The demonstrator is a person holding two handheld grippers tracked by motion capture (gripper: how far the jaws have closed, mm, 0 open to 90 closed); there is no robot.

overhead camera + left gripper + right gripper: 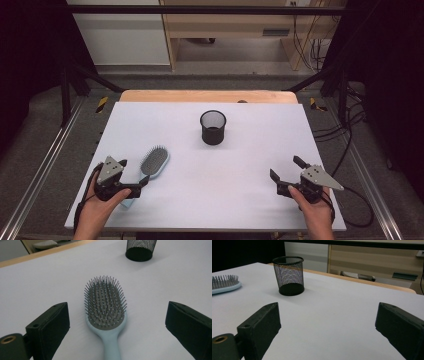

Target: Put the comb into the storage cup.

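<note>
A light blue hairbrush (pixel 154 162) with grey bristles lies bristles-up on the white table at the near left. Its handle points toward my left gripper (pixel 133 173), which is open, with a jaw on either side of the handle and not touching it. In the left gripper view the hairbrush (pixel 106 307) lies centred between the wide-apart jaws of the left gripper (pixel 120 317). A black mesh cup (pixel 213 127) stands upright at the table's middle back. My right gripper (pixel 286 168) is open at the near right with nothing between its jaws.
The white table top (pixel 260 145) has a wooden strip (pixel 207 96) along its far edge. The right gripper view shows the mesh cup (pixel 289 275) ahead to the left and the hairbrush's head (pixel 224 283) at the far left. Metal frame rails flank the table.
</note>
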